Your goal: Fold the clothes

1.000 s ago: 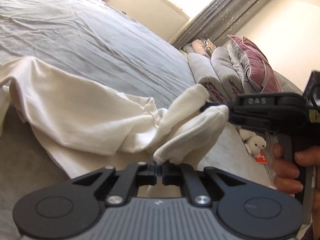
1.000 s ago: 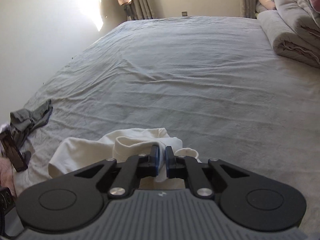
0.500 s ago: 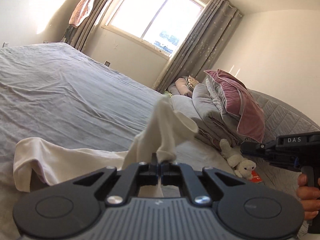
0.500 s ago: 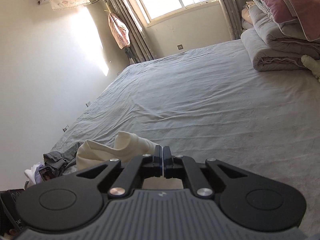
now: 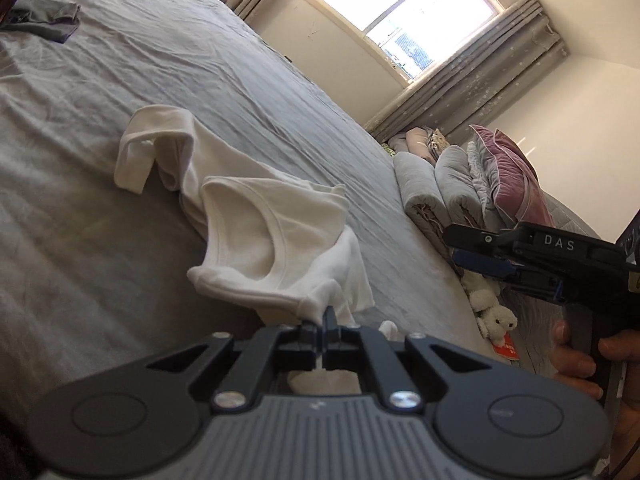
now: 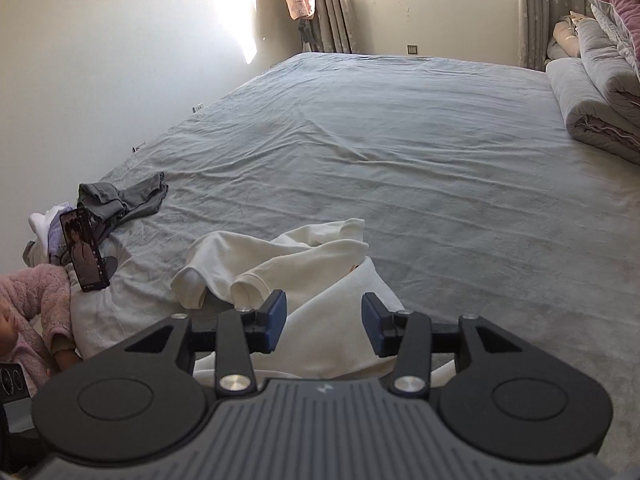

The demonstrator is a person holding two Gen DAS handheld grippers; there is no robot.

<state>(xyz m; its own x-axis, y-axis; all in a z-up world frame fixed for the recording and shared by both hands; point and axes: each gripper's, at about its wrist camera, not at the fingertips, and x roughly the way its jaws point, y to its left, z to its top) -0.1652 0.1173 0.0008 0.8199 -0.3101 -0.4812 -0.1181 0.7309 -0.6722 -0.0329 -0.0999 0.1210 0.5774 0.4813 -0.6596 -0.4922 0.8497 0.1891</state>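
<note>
A white T-shirt (image 5: 256, 224) lies crumpled on the grey bed (image 5: 120, 80), its neck opening facing up. My left gripper (image 5: 320, 326) is shut on the shirt's near edge, which is pinched between the fingertips. In the right wrist view the same white T-shirt (image 6: 312, 280) sits just beyond my right gripper (image 6: 324, 320), which is open with nothing between its blue pads (image 6: 276, 316). The right gripper (image 5: 480, 256) also shows at the right of the left wrist view, held by a hand (image 5: 580, 364).
Rolled grey quilts (image 6: 592, 96) and pink pillows (image 5: 512, 184) are stacked at the head of the bed. A grey garment (image 6: 124, 200) and a propped phone (image 6: 84, 252) lie at the left edge. A small plush toy (image 5: 492, 312) sits by the bedding. A pink sleeve (image 6: 36, 300) is at the near left.
The right gripper has opened and let go of the shirt. The left gripper has swung the shirt down onto the bed, still pinching its edge.
</note>
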